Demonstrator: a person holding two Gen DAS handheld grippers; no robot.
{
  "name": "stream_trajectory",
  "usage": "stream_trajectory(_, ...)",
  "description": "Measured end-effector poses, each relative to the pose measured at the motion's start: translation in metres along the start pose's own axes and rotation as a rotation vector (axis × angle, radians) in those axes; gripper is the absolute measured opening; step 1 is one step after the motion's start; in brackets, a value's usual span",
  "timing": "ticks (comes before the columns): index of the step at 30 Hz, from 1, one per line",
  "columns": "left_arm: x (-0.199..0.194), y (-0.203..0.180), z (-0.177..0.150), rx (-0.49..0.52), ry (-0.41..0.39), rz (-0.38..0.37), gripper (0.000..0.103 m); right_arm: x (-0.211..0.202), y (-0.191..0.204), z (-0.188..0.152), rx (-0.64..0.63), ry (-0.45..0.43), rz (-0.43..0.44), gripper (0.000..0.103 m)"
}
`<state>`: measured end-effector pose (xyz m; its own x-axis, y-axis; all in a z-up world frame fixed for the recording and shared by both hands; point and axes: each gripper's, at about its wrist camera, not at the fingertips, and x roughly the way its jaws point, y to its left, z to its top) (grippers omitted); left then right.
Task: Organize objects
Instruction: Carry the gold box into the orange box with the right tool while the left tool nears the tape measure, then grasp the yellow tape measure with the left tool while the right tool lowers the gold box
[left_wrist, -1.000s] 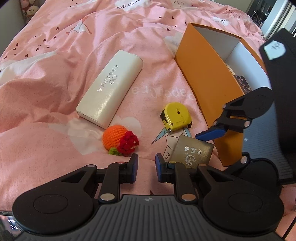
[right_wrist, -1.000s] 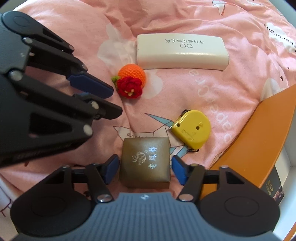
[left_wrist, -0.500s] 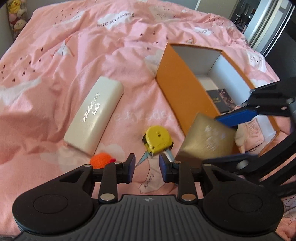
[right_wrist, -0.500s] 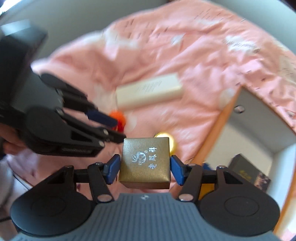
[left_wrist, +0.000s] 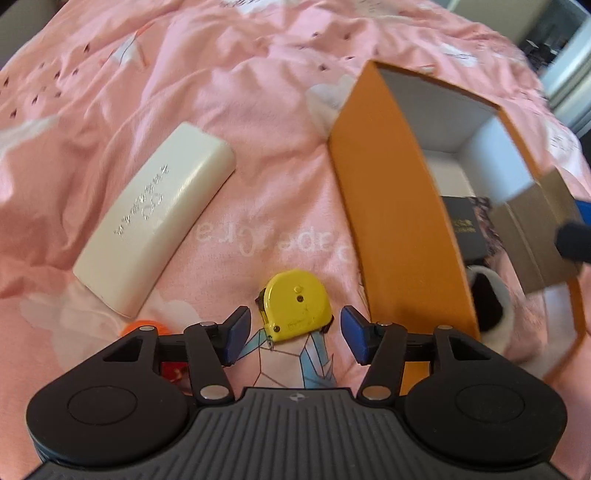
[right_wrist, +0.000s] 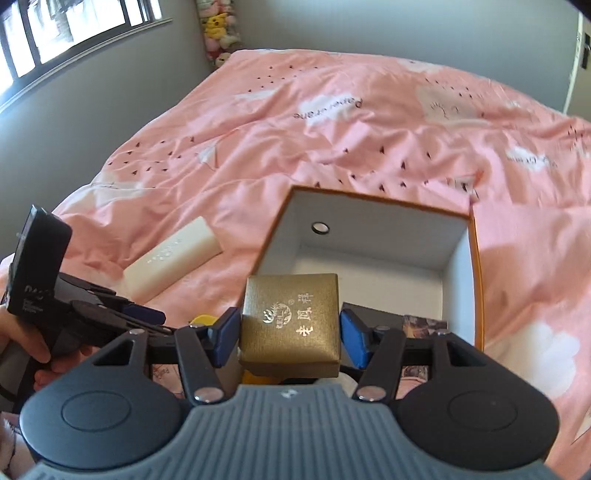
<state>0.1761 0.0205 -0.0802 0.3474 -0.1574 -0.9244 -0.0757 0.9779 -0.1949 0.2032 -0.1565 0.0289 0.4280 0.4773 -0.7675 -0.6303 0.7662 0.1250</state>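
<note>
Our right tongs (right_wrist: 288, 334) grip the gold square gift box (right_wrist: 290, 325) over the orange cardboard box (right_wrist: 476, 266); our left tongs (left_wrist: 293, 338) are opening around the yellow tape measure (left_wrist: 295, 304), not touching it.

Each camera sits close behind its claw, looking steeply down at the bed (left_wrist: 258, 110); both views share the orange box (left_wrist: 391, 221) and white case (right_wrist: 173, 258).

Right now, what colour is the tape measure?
Yellow: the tape measure shows best in the left wrist view.
</note>
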Motion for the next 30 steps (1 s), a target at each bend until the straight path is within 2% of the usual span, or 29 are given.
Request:
stream_trajectory(6,0.033,-0.003,0.012,-0.119,0.063,0.055,0.066,0.024,-0.028,-0.009,0.079,-0.001,0.039,0.060)
stream_trajectory(13,0.056,-0.006,0.011,-0.158,0.098,0.110,0.068,0.055,-0.063,-0.010,0.260,0.019,0.098,0.060)
stream_trajectory(17,0.063,-0.005,0.011,-0.141,0.108,0.130,0.068,0.075,-0.063,-0.009,0.334,0.034,0.143,0.060)
stream_trajectory(18,0.064,-0.004,0.010,-0.136,0.109,0.131,0.067,0.079,-0.061,-0.009,0.344,0.038,0.148,0.060)
stream_trajectory(19,0.064,-0.003,0.010,-0.133,0.108,0.129,0.061,0.082,-0.058,-0.008,0.349,0.040,0.151,0.060)
stream_trajectory(30,0.042,0.022,0.003,-0.122,0.063,0.034,0.061,0.110,-0.038,-0.013,0.333,0.070,0.088,0.060)
